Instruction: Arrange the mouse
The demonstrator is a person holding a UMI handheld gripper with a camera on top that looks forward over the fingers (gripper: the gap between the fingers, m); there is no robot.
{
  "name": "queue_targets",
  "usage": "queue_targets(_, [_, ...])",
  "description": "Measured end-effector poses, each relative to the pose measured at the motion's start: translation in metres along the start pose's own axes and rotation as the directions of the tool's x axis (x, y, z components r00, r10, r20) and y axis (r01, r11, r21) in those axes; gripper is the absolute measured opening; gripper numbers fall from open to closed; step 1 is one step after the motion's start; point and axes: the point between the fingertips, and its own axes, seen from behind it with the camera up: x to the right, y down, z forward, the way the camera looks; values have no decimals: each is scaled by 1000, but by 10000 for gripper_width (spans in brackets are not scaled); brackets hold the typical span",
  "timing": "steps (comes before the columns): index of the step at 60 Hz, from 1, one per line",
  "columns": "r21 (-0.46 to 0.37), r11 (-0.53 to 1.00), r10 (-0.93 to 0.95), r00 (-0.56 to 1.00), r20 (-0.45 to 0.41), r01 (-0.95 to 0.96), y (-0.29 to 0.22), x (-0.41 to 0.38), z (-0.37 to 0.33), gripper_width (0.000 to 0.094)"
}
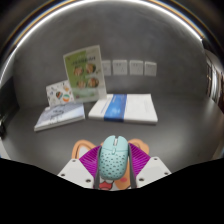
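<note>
A pale teal mouse point(114, 158) with a dotted, perforated shell sits between my gripper's point(113, 163) two fingers, its front pointing away from me. The purple pads point(90, 160) press against both of its sides. I hold it above a grey table point(170, 140). An orange and white part of the gripper shows under the mouse's rear.
A white and blue booklet point(122, 108) lies just ahead of the fingers. A second flat booklet point(60, 117) lies to its left. A standing picture card point(84, 75) leans behind them. Wall sockets point(128, 67) line the back wall.
</note>
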Motion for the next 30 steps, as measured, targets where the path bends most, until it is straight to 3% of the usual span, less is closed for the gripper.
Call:
queue_targets(11, [-91, 996, -17, 1000, 16, 19, 58, -9, 12, 420])
queue_targets(15, [-77, 997, -23, 1000, 20, 24, 57, -9, 13, 418])
queue_targets(16, [-75, 997, -27, 999, 23, 29, 58, -9, 13, 504])
queue_targets(18, [-78, 996, -35, 999, 26, 37, 59, -9, 13, 549])
queue_targets(19, [-81, 996, -39, 999, 28, 42, 59, -9, 14, 507])
queue_targets(20, [-80, 996, -45, 998, 32, 47, 58, -10, 14, 591])
queue_targets(23, [-83, 993, -82, 996, 43, 85, 59, -9, 16, 613])
queue_targets(24, [-79, 992, -96, 994, 43, 100, 58, -9, 15, 704])
queue_targets(28, [-73, 985, -155, 987, 47, 158, 58, -6, 9, 903])
queue_targets(29, [-73, 983, -162, 985, 58, 166, 58, -7, 6, 856])
queue_targets(30, [-72, 983, -163, 984, 76, 169, 59, -10, 3, 881])
